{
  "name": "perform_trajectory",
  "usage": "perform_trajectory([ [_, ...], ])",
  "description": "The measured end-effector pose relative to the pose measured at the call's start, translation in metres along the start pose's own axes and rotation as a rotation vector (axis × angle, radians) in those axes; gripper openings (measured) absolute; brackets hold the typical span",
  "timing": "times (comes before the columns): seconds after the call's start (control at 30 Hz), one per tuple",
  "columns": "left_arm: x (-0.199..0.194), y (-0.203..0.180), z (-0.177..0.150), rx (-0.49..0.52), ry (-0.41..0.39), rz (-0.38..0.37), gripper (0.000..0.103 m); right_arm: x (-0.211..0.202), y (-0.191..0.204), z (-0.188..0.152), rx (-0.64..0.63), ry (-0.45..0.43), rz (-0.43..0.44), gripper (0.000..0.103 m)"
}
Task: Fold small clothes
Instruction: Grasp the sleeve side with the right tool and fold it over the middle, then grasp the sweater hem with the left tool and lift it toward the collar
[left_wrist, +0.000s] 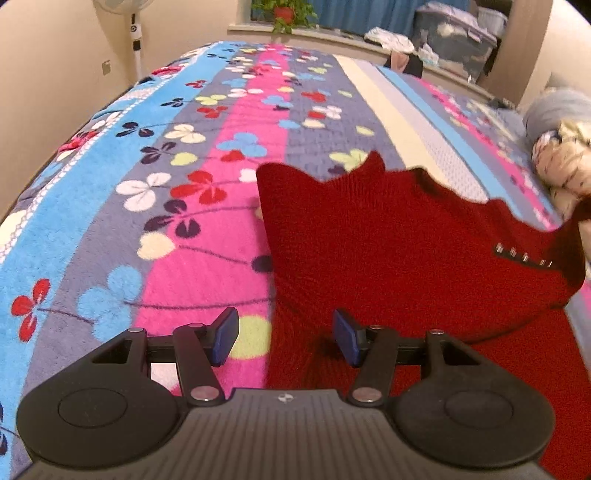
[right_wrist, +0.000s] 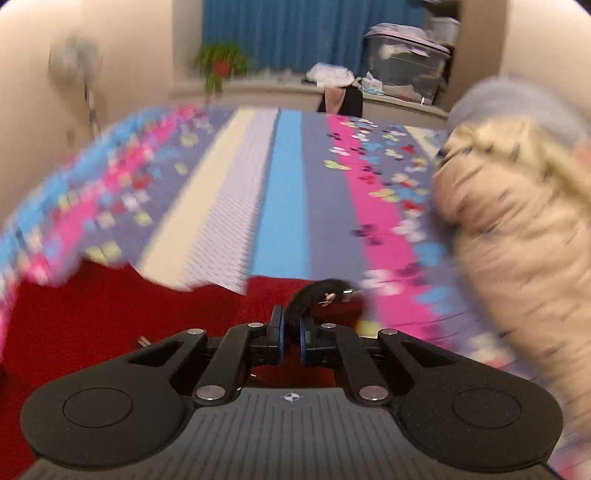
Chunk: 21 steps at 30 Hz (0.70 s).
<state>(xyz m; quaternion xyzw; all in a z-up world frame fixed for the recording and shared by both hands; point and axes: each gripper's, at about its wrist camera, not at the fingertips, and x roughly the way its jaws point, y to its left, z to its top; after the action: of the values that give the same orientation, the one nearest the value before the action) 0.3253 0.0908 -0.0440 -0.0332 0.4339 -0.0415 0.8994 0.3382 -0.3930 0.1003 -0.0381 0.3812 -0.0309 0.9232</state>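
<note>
A red knitted sweater (left_wrist: 388, 236) lies on the bed, over a flowered blanket (left_wrist: 155, 173) in blue, pink and grey stripes, with its near part raised and its far edge rippling in the air. The right tongs (right_wrist: 291, 334) are pinched narrow on a dark trim edge (right_wrist: 317, 291) of the sweater, which arches up out of the pads; small metal studs (left_wrist: 524, 256) sit along that same dark border in the left view. The left tongs (left_wrist: 286, 338) stand wide with nothing between them, hovering over the sweater's left side edge where red meets blanket. The knit looks thick, soft and limp, light enough for one grip to lift but likely to sag and stretch wherever it hangs unsupported. It should not slip much, since the fuzzy yarn gives the pads plenty to bite. The firmer places to hold are probably the bound edges and corners, such as the trimmed border or a hem, rather than the loose middle. A pile of pale fluffy clothes (right_wrist: 517, 229) lies on the bed to the right, near the sweater.
</note>
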Motion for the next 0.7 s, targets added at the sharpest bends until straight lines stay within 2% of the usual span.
perform_trajectory([
  [0.1, -0.007, 0.009, 0.005, -0.040, -0.006, -0.013, 0.062, -0.032, -0.004, 0.038, -0.096, 0.076, -0.035, 0.007],
  [0.17, -0.013, 0.015, 0.009, -0.065, -0.010, -0.020, 0.062, -0.055, 0.018, 0.065, -0.184, 0.074, -0.011, 0.006],
  [0.27, -0.020, 0.021, 0.013, -0.089, -0.020, -0.030, 0.062, -0.078, 0.083, 0.093, -0.333, 0.062, 0.083, 0.006],
  [0.37, -0.025, 0.026, 0.015, -0.100, -0.030, -0.037, 0.062, -0.085, 0.176, 0.108, -0.468, 0.017, 0.209, 0.006],
  [0.47, -0.027, 0.030, 0.018, -0.111, -0.035, -0.040, 0.062, -0.081, 0.248, 0.113, -0.448, -0.036, 0.359, 0.013],
  [0.5, -0.027, 0.031, 0.019, -0.114, -0.037, -0.042, 0.062, -0.077, 0.267, 0.112, -0.432, -0.025, 0.394, 0.019],
  [0.53, -0.027, 0.032, 0.019, -0.115, -0.038, -0.043, 0.062, -0.073, 0.282, 0.113, -0.415, -0.017, 0.422, 0.019],
  [0.63, -0.027, 0.034, 0.020, -0.117, -0.040, -0.044, 0.062, -0.074, 0.302, 0.107, -0.368, -0.050, 0.467, 0.020],
  [0.7, -0.027, 0.033, 0.020, -0.116, -0.046, -0.056, 0.062, -0.077, 0.290, 0.097, -0.306, -0.087, 0.461, 0.025],
])
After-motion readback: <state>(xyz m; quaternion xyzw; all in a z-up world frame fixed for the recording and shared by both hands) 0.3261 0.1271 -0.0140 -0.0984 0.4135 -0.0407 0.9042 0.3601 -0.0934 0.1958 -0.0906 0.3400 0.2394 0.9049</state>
